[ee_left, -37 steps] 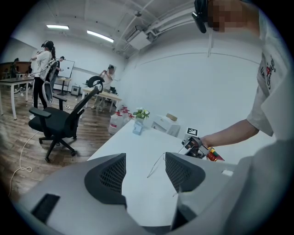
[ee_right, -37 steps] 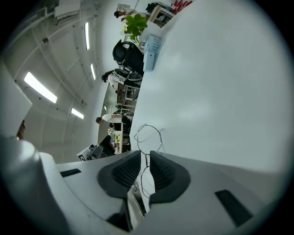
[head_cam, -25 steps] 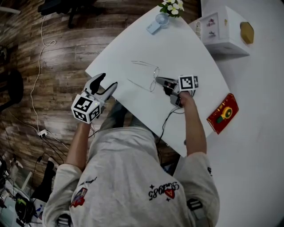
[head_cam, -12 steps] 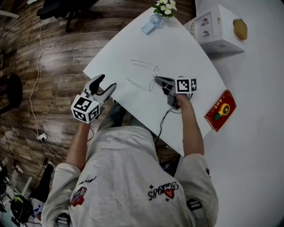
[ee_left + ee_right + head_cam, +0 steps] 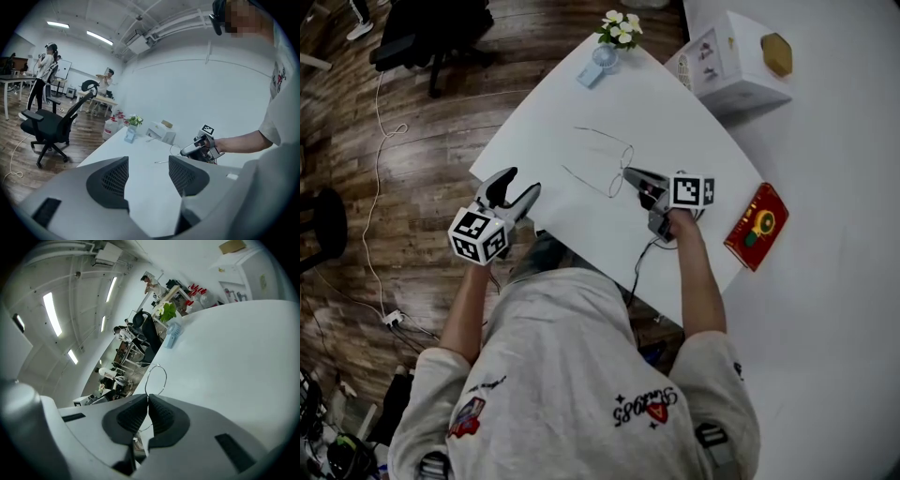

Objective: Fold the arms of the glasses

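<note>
Over the smooth white table (image 5: 675, 112), thin wire glasses (image 5: 617, 178) with rounded lenses have both slim arms spread, reaching toward ten o'clock. The right gripper (image 5: 630, 174) has its ribbed dark pads pinched tight on a lens rim. At nine o'clock of it, off the table's edge, the left gripper (image 5: 521, 182) gapes wide, its mesh-textured pads holding nothing.

The glasses (image 5: 621, 167) are thin metal wire, the table (image 5: 675, 103) matt.
</note>
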`<action>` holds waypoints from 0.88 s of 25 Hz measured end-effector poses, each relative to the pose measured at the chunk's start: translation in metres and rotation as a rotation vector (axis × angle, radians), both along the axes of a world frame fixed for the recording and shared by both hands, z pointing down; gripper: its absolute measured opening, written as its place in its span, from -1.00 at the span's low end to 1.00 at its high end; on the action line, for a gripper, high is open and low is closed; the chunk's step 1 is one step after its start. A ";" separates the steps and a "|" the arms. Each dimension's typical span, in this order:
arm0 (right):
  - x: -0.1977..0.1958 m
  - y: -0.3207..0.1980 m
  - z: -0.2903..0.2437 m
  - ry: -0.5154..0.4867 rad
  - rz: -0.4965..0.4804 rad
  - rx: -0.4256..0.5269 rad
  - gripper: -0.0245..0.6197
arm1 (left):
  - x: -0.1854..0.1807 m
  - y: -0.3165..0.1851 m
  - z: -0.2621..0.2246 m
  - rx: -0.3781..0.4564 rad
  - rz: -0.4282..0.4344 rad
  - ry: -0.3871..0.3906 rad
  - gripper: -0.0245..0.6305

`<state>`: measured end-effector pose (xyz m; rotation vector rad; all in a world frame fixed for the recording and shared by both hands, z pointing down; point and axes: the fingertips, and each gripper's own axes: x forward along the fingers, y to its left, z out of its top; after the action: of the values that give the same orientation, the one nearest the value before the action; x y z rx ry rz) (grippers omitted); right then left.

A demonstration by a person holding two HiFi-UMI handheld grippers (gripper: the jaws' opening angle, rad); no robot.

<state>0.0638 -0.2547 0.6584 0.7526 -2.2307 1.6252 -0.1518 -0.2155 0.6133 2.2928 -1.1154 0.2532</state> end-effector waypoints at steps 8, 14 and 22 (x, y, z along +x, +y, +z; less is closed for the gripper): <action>0.014 0.009 -0.047 -0.006 0.066 0.051 -0.88 | 0.021 0.003 -0.021 -0.009 0.032 0.098 -0.12; 0.016 0.017 -0.055 -0.001 0.092 0.049 -0.88 | 0.029 0.003 -0.017 -0.208 -0.044 0.437 -0.11; 0.010 0.028 -0.065 -0.033 0.109 0.046 -0.88 | 0.081 0.023 -0.029 -0.388 0.061 0.832 -0.33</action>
<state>0.0738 -0.2266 0.5930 0.8798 -2.2938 1.6520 -0.0709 -0.1927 0.5841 1.7874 -0.5055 -0.4036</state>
